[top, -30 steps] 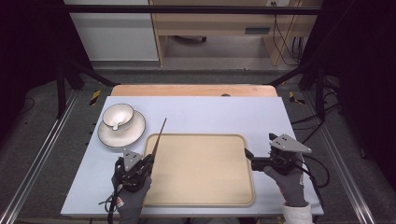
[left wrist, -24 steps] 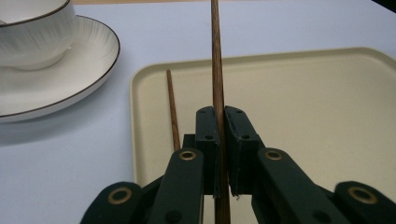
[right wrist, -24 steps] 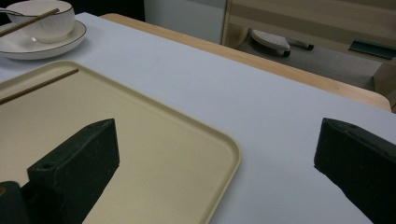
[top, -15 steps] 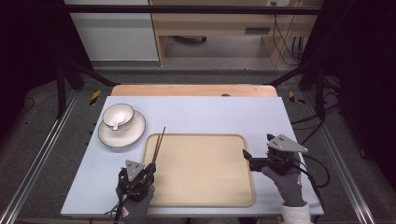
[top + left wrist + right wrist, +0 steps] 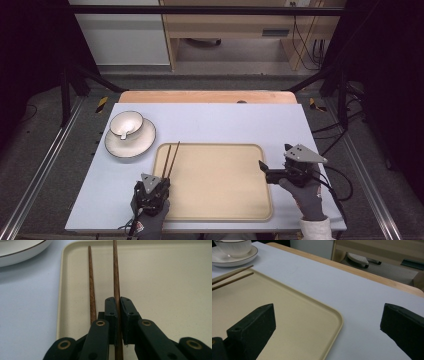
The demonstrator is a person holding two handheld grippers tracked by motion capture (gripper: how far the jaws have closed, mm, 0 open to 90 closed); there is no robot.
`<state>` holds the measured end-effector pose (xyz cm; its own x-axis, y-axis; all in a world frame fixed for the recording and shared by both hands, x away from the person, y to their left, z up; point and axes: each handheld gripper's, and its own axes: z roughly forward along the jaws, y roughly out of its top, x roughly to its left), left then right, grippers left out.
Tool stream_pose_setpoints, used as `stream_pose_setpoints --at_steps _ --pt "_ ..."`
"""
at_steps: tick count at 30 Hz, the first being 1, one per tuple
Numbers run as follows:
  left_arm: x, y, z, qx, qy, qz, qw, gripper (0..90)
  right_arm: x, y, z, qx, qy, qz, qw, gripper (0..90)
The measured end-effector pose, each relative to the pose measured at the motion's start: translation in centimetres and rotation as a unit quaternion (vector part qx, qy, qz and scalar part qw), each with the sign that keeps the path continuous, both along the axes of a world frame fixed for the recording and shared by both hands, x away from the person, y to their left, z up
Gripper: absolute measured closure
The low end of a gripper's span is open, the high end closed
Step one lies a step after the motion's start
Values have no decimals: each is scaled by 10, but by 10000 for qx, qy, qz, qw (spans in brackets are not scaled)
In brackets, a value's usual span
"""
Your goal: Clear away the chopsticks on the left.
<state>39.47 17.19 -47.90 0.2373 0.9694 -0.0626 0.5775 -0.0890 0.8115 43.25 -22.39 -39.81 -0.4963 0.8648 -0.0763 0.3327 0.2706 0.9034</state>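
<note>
A beige tray [image 5: 220, 185] lies in the middle of the light table. Two brown chopsticks [image 5: 171, 157] rest along its left side, pointing away from me. My left gripper [image 5: 159, 181] sits low at the tray's near left edge. In the left gripper view it [image 5: 118, 300] is shut on the right-hand chopstick [image 5: 115, 270]. The other chopstick [image 5: 91, 285] lies on the tray just left of the jaws. My right gripper [image 5: 267, 171] is at the tray's right edge. Its jaws [image 5: 329, 312] stand wide open with nothing between them, straddling the tray's rim [image 5: 338, 322].
A white bowl [image 5: 126, 123] sits on a dark-rimmed white plate [image 5: 130, 145] on the table, left of the tray's far corner. The table's wooden far edge [image 5: 207, 96] runs behind. Metal rails flank the table on both sides.
The left gripper has sunk toward the table and drawn slightly nearer to me, bringing the chopsticks down from a raised slant onto the tray. The right gripper has stayed put.
</note>
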Motion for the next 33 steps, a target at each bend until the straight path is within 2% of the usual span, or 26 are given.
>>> stream_pose_setpoints --at_steps 9,20,24,26,31,33 --pt "5 -2 -1 190 275 -18 9994 841 0 0 0 -14 13 17 10000 4" --pt "7 -5 -1 311 383 -45 9988 829 0 0 0 -25 12 21 10000 3" --pt "7 -5 0 329 354 -74 9988 819 0 0 0 -10 -2 16 10000 3" --pt "7 -3 2 263 307 -125 9991 807 0 0 0 -4 -9 8 10000 3" --pt "6 1 15 173 107 -220 9996 775 -1 -2 2 21 -24 3 10000 3" --pt "6 3 23 59 6 -358 9993 749 -1 -2 2 33 -31 -3 10000 3"
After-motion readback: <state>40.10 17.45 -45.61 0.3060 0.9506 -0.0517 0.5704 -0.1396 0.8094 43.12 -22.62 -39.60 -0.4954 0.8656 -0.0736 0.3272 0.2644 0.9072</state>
